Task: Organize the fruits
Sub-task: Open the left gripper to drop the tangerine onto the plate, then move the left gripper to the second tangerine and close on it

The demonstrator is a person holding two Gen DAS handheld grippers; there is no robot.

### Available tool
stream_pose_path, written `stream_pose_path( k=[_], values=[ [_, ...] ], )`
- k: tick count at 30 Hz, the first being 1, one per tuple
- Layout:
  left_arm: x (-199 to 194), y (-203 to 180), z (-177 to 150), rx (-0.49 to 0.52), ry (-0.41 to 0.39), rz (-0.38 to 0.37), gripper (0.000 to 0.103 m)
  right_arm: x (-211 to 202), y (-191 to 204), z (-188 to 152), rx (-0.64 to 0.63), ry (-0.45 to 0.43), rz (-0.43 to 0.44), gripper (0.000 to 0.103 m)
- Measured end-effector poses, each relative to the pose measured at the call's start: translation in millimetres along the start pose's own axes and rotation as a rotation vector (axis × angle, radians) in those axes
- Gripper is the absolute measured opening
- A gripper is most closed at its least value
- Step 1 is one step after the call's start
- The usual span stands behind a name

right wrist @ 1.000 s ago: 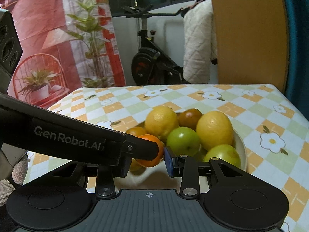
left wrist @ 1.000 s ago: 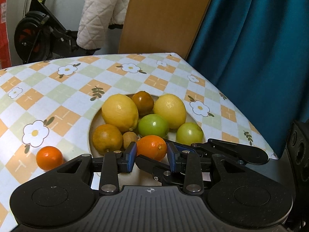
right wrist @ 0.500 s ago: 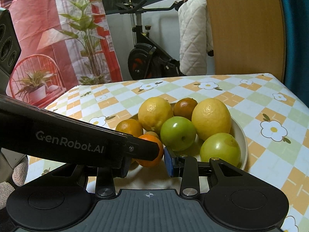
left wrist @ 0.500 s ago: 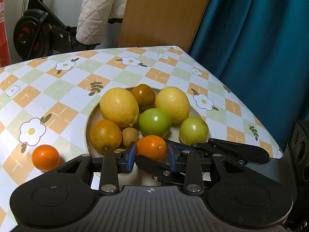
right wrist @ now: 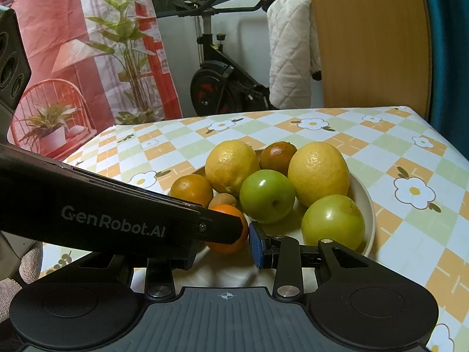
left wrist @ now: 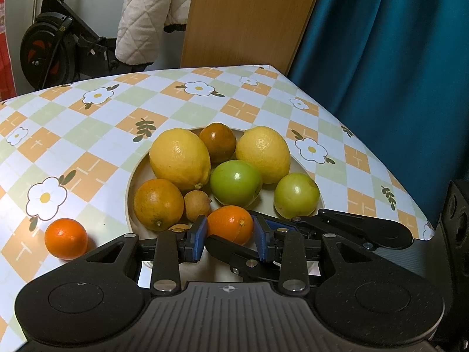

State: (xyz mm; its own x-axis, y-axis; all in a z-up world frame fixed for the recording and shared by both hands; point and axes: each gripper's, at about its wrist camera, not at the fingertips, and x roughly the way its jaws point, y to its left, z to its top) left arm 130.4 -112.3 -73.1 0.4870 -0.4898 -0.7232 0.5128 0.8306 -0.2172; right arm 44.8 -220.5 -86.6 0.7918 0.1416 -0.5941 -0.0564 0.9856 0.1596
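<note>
A white bowl (left wrist: 132, 187) on the checked table holds two lemons (left wrist: 179, 158), two green apples (left wrist: 236, 183), dark oranges and small brown fruit. My left gripper (left wrist: 230, 236) is shut on a small orange mandarin (left wrist: 230, 224) at the bowl's near rim. The right gripper (right wrist: 224, 242) is open, its jaws on either side of the same mandarin (right wrist: 231, 236), with the left gripper's finger crossing in front of it. A second mandarin (left wrist: 66, 238) lies on the table left of the bowl.
The table's right edge runs next to a teal curtain (left wrist: 381, 58). A wooden panel (left wrist: 246, 17), an exercise bike (left wrist: 49, 52) and a white quilt (left wrist: 146, 14) stand behind the table. A plant poster (right wrist: 88, 44) is at the left in the right wrist view.
Both grippers have moved a little nearer and lower over the bowl. The left gripper keeps its hold on the mandarin. The right gripper stays open.
</note>
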Motion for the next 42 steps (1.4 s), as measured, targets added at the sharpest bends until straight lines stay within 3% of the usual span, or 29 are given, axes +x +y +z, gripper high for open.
stream_pose_path(
  k=[23,32,42],
  values=[
    [-29,25,3,-0.084,-0.084,0.041,0.038,-12,-1,4,-0.001,-0.008,-0.098,0.040],
    [-49,61,-1,-0.158,-0.127,0.070,0.038,-18,5,8,-0.027,-0.015,-0.125,0.041],
    [-76,120,-7,-0.260,-0.173,0.116,0.038,-11,31,24,-0.128,-0.012,-0.092,0.041]
  ],
)
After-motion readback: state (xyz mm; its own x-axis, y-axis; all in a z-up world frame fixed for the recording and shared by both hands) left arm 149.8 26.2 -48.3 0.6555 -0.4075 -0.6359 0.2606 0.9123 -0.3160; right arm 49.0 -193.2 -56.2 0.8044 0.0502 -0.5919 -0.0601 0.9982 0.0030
